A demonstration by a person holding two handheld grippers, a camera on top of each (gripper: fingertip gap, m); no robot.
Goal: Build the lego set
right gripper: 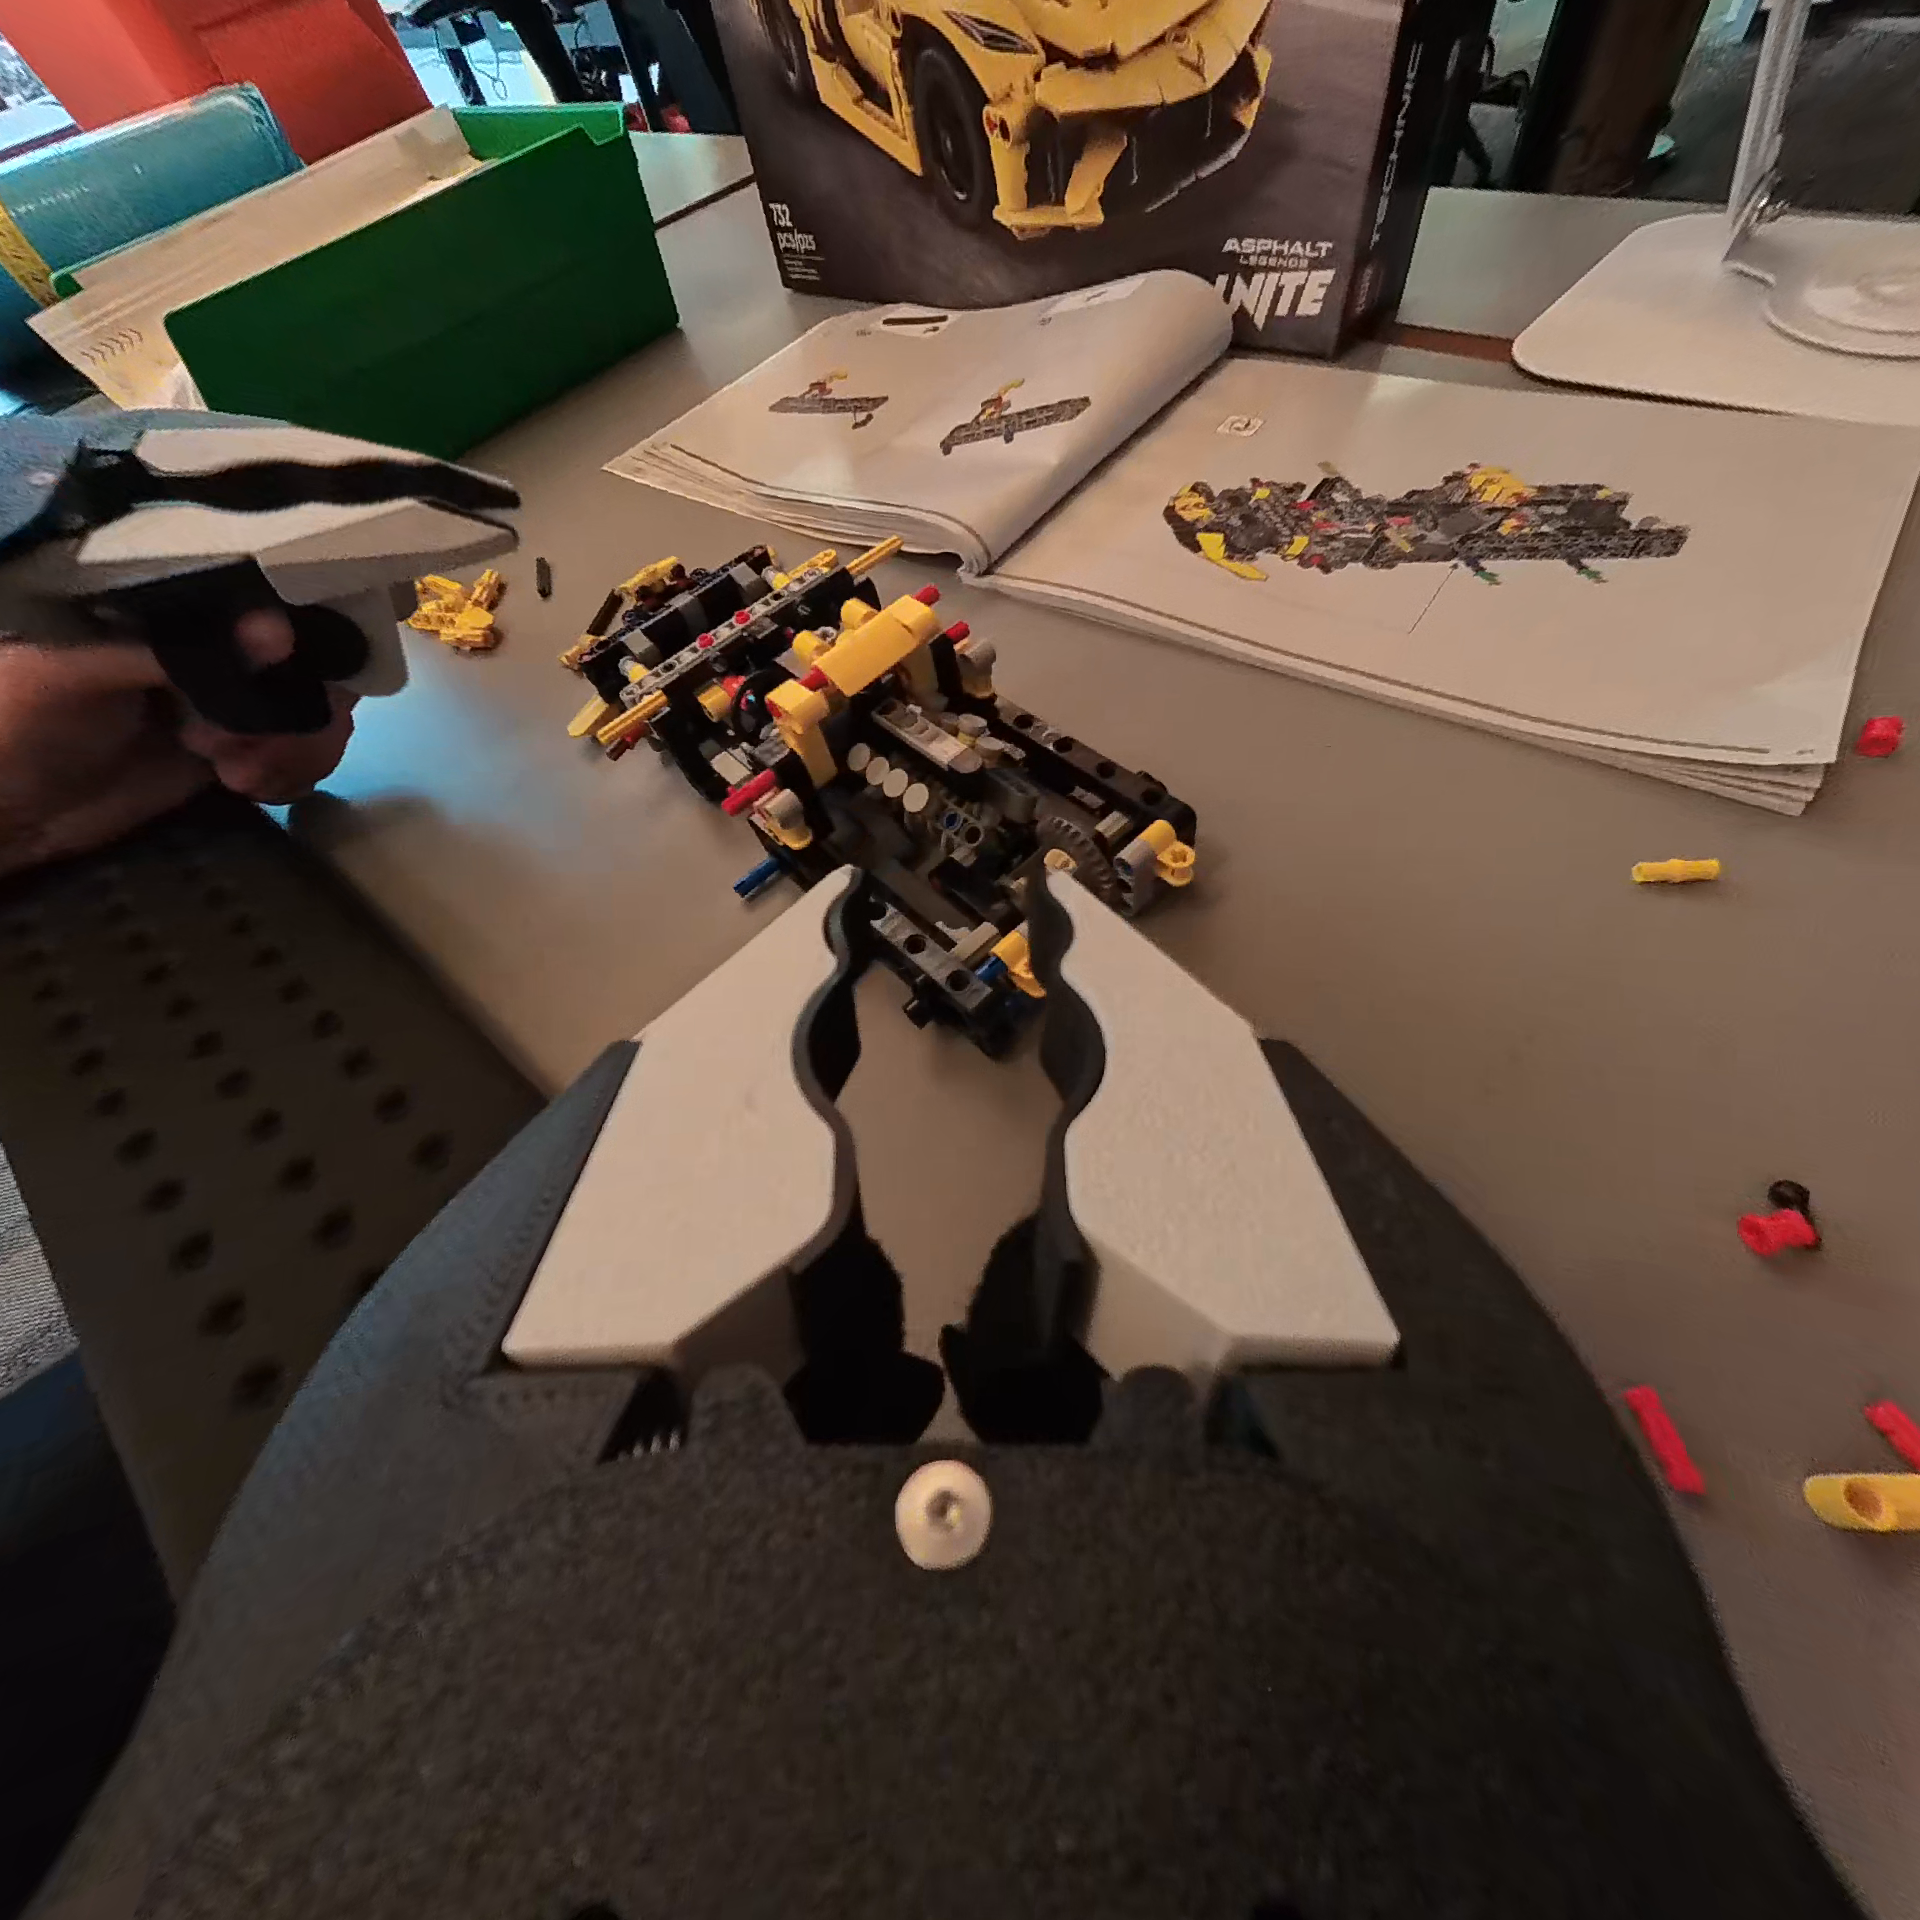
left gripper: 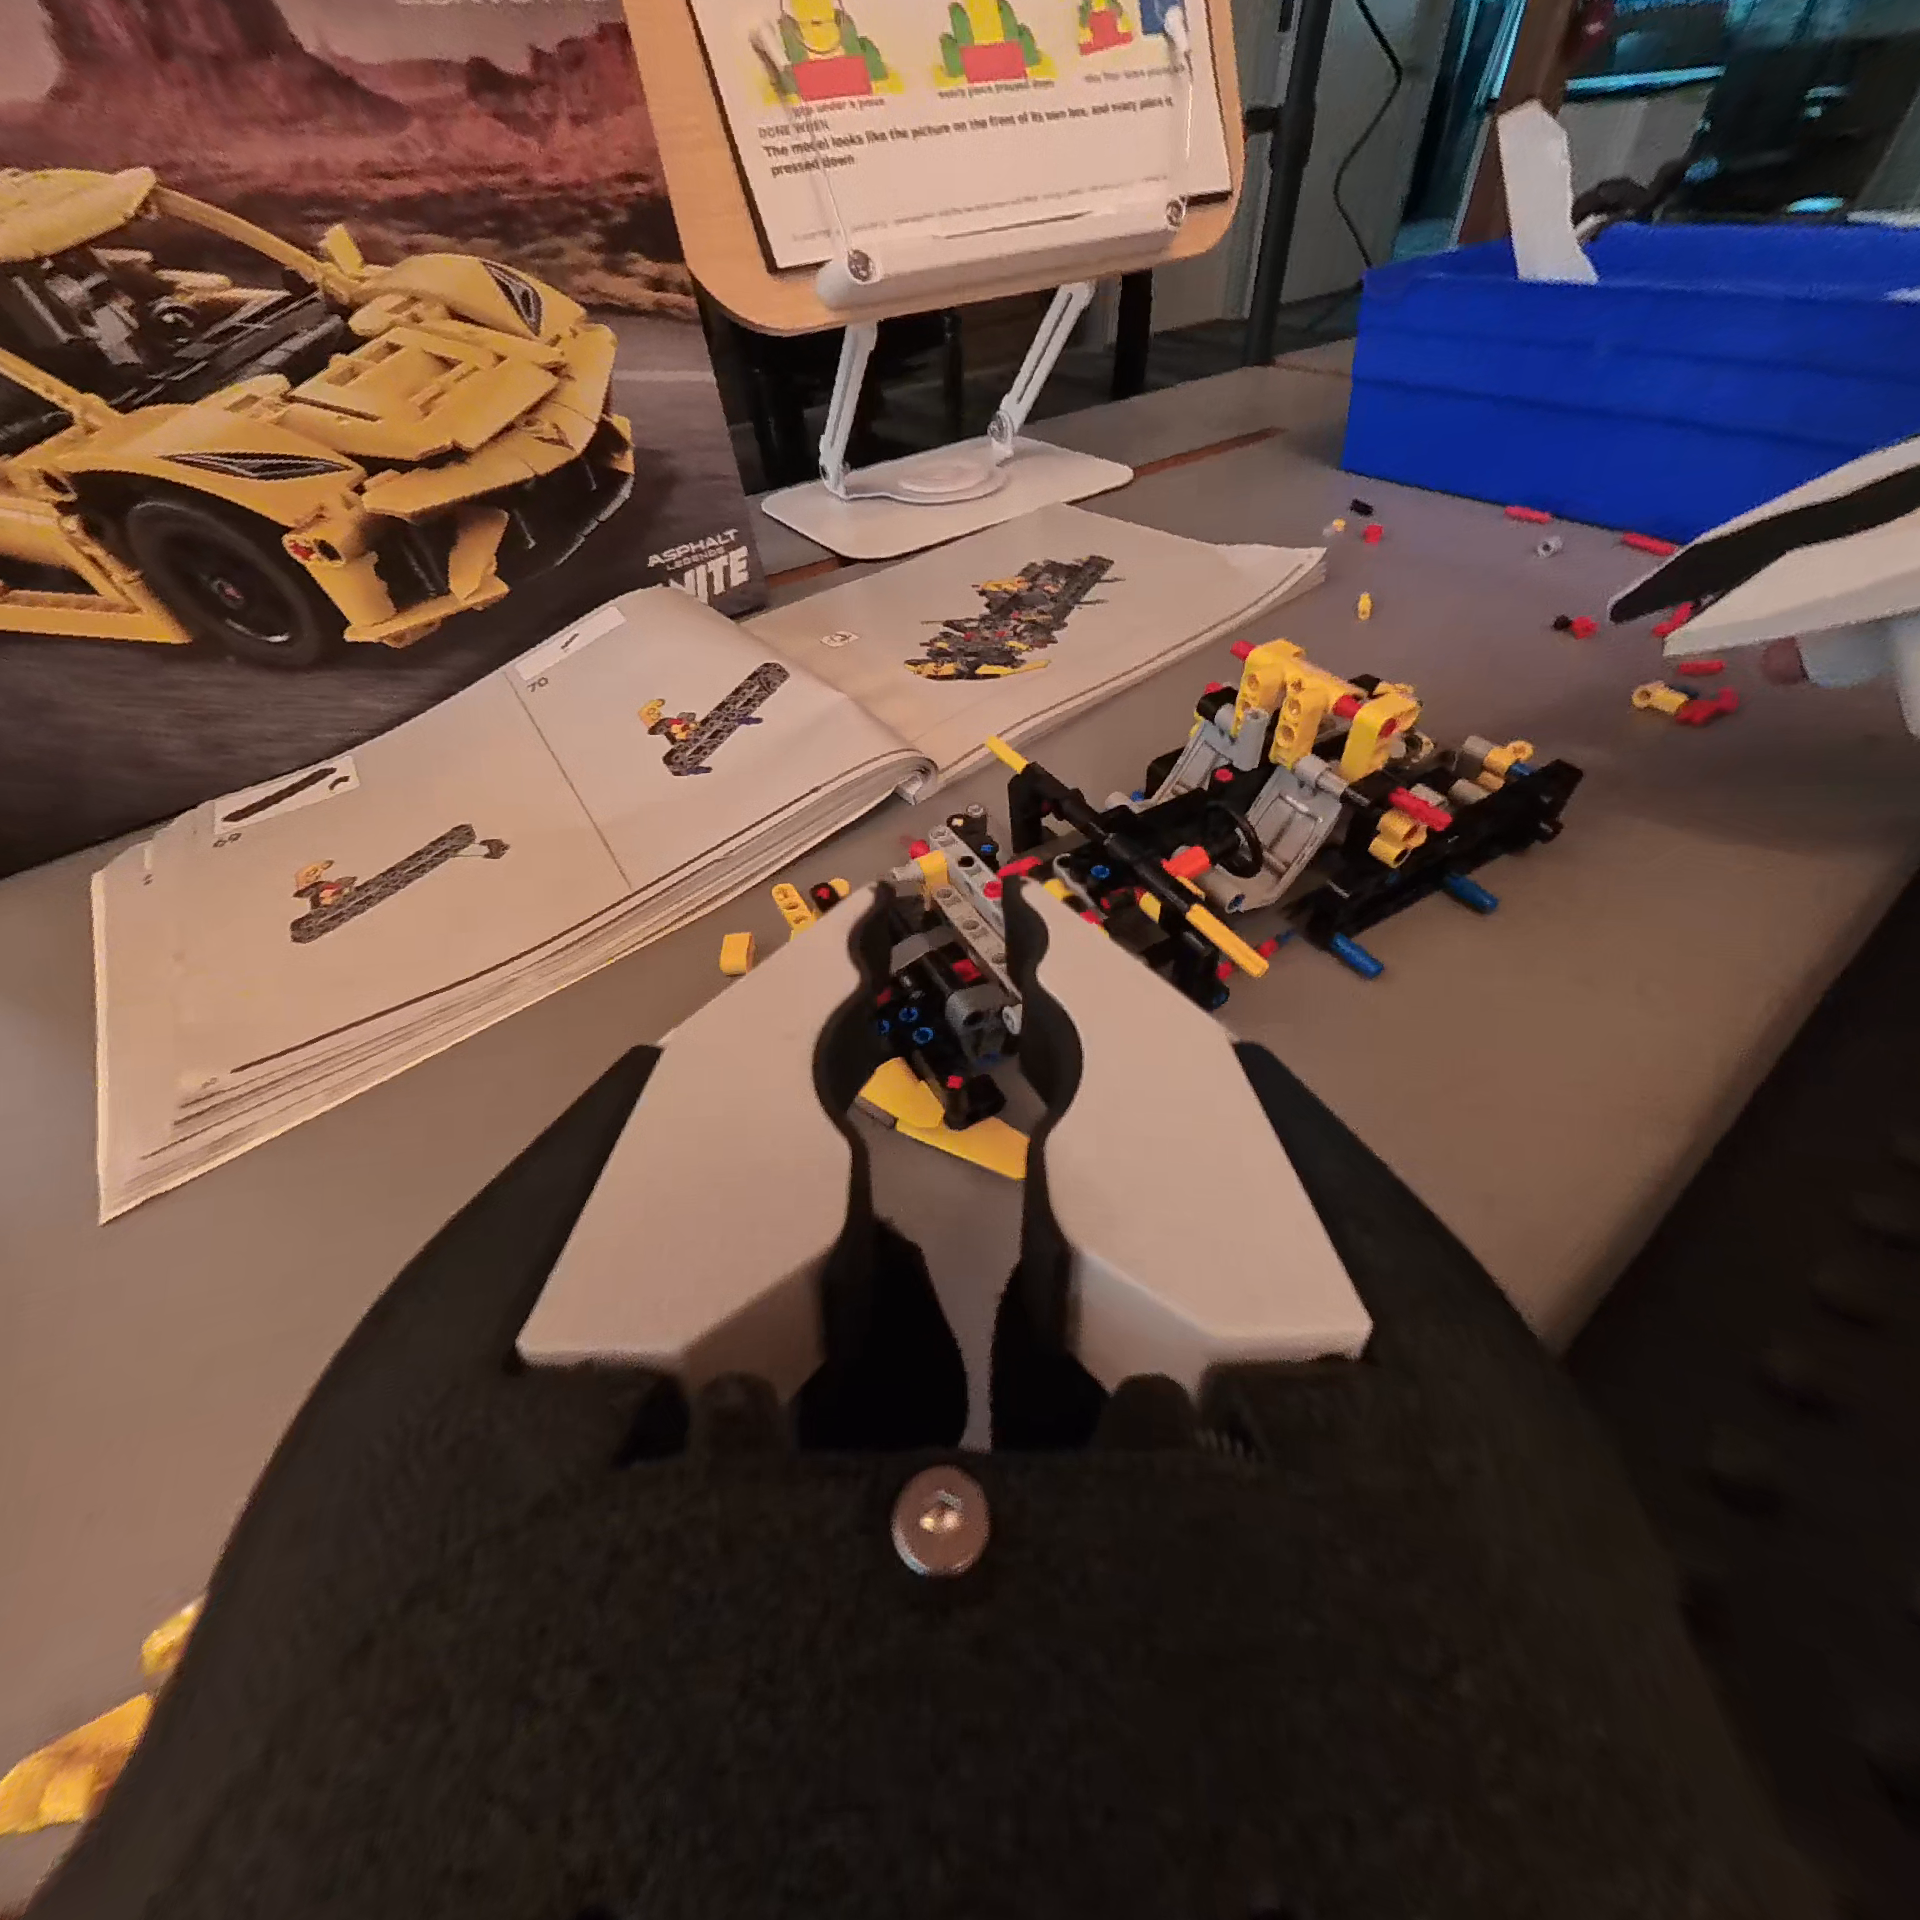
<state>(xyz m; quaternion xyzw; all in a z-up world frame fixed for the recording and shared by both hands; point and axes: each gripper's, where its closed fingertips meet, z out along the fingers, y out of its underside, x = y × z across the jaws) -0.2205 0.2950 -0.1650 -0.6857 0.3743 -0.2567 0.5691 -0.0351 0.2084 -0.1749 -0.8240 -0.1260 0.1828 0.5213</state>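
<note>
Here, both grippers point at the chassis (left gripper: 1278,821) from opposite ends, each angled downward toward the table (left gripper: 1558,1091). The left gripper (left gripper: 948,904) sits low at one end of the chassis. The right gripper (right gripper: 945,883) sits at the other end, over the gear section. In the right wrist view, the left gripper (right gripper: 488,509) shows side-on, held by a hand (right gripper: 125,727).

The chassis lies flat on the table, just in front of the open manual (left gripper: 582,831). Behind the manual stands the box (left gripper: 312,416), and beside it a stand (left gripper: 935,312) bearing a sheet. A blue bin (left gripper: 1662,364) sits at the far right; a green bin (right gripper: 416,291) sits beyond the left gripper. Loose red pins (right gripper: 1777,1231) and yellow pieces (right gripper: 462,608) lie scattered on the table, well apart from the fingers.

Left gripper: the jaws stand slightly apart, with the chassis end showing in the gap. Whether the fingers (left gripper: 1101,997) touch it cannot be told. Right gripper: the jaws are moderately spread, framing the chassis end. Contact cannot be told; nothing is pinched.
</note>
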